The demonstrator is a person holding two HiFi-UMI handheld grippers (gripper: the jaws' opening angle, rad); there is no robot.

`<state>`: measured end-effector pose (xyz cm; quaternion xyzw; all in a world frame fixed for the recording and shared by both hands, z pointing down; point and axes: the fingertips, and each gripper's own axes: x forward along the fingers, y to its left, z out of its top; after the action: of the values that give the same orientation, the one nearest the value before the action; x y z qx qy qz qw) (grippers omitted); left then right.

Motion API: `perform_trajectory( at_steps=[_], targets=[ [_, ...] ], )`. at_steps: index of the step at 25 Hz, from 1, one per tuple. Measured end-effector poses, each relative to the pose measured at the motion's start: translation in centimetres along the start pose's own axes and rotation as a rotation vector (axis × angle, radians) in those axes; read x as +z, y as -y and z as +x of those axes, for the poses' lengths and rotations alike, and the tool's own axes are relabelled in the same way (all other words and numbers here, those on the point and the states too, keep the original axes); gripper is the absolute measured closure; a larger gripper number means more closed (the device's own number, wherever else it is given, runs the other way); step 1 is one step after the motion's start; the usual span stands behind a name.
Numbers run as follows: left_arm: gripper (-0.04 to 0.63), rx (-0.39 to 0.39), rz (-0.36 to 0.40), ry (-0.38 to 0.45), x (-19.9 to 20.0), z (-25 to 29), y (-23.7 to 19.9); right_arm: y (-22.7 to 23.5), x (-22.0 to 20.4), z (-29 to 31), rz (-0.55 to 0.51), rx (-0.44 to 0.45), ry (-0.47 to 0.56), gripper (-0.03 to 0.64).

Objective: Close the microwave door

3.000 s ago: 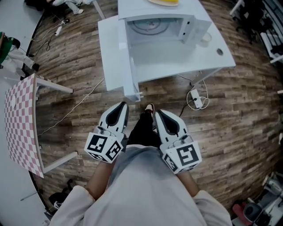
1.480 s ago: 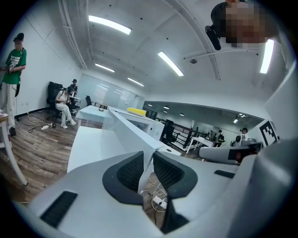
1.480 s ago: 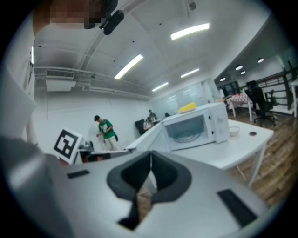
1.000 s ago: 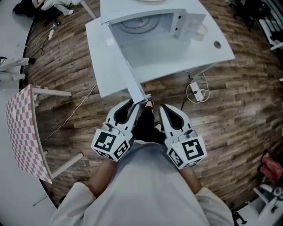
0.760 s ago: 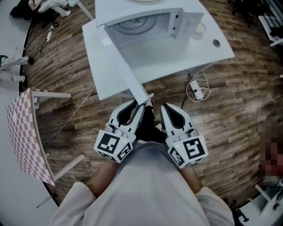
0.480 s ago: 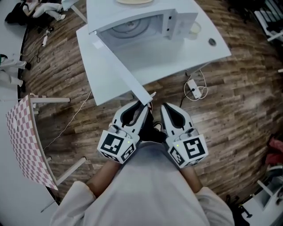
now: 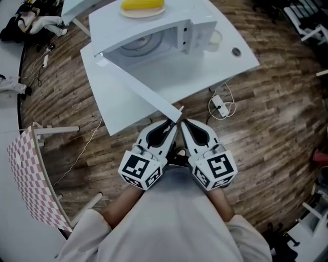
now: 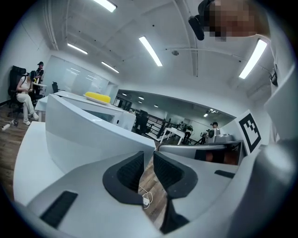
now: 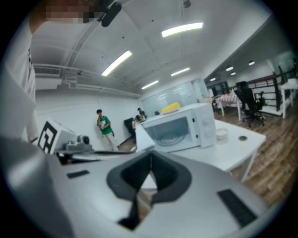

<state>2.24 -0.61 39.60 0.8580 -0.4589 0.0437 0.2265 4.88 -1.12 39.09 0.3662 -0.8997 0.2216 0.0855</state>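
The white microwave (image 7: 154, 36) stands on a white table (image 7: 225, 56) with its door (image 7: 138, 87) swung wide open towards me. The door's free corner ends just ahead of both grippers. My left gripper (image 7: 170, 124) sits right under that corner, and its jaws are open by a narrow gap with nothing between them. In the left gripper view the door (image 8: 93, 139) fills the left side beyond the left gripper (image 8: 149, 155). My right gripper (image 7: 185, 124) is beside it, shut and empty. In the right gripper view the microwave (image 9: 179, 128) lies beyond the right gripper (image 9: 150, 160).
A yellow item on a plate (image 7: 142, 6) lies on top of the microwave. A small bowl (image 7: 215, 37) and a dark disc (image 7: 236, 51) sit on the table's right part. A power strip (image 7: 219, 106) lies on the wooden floor. A checkered table (image 7: 25, 174) stands left.
Both grippers have drawn close together and moved forward to the door's free corner. The view has shifted, so the microwave and its door now lie further left and more slanted.
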Motion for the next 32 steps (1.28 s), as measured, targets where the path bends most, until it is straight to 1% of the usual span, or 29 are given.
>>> perform_trajectory(
  at_steps=[5,11,15,21,24,32],
  targets=[
    [0.52,-0.063,0.014,0.005,1.0,0.7,0.1,0.4,0.5,0.9,-0.003,-0.03,-0.001,0.594],
    [0.533,-0.162,0.031,-0.007,1.6,1.6,-0.5,2.1,0.6,1.6,0.018,-0.121,-0.005,0.594],
    [0.564,-0.23,0.052,-0.015,1.9,2.1,-0.6,3.2,0.9,2.0,0.023,-0.187,-0.002,0.594],
    [0.566,-0.317,0.084,-0.039,1.9,2.6,-0.6,4.6,1.1,2.7,0.03,-0.262,0.002,0.594],
    [0.566,-0.339,0.087,-0.047,2.0,2.8,-0.7,5.0,1.2,2.8,0.04,-0.285,0.012,0.594],
    [0.566,-0.353,0.07,-0.041,2.8,3.2,-1.7,5.9,1.6,2.8,0.047,-0.331,0.022,0.594]
  ],
)
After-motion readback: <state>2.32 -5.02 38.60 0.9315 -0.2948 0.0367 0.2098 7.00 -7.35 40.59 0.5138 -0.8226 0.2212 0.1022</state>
